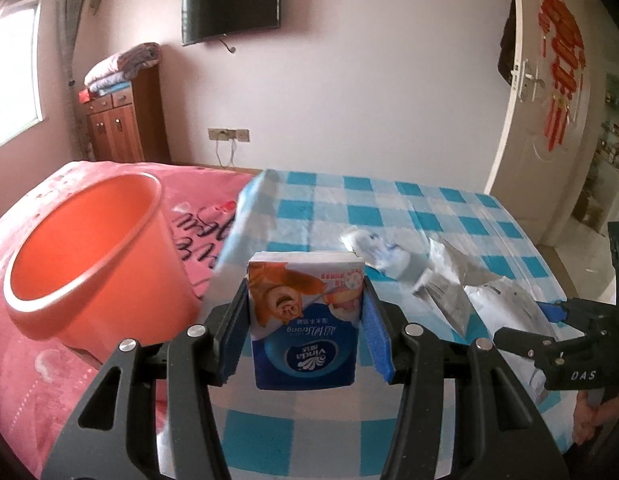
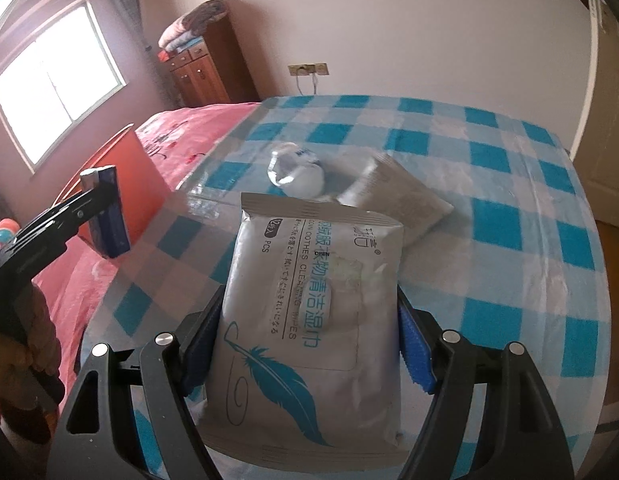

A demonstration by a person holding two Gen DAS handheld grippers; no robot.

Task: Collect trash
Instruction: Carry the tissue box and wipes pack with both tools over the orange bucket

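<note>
The left claw is clenched on a tissue pack, just right of the orange bucket. The right claw grips a wipes pack, farther right of the bucket, above the checked tabletop.

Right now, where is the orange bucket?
In the left wrist view the orange bucket sits on the pink bedspread, left of the tissue pack clamped in the left gripper, beside the edge of the blue checked cloth.

Pale walls, a bright window, wooden cabinet, wall-mounted television, white door
</note>
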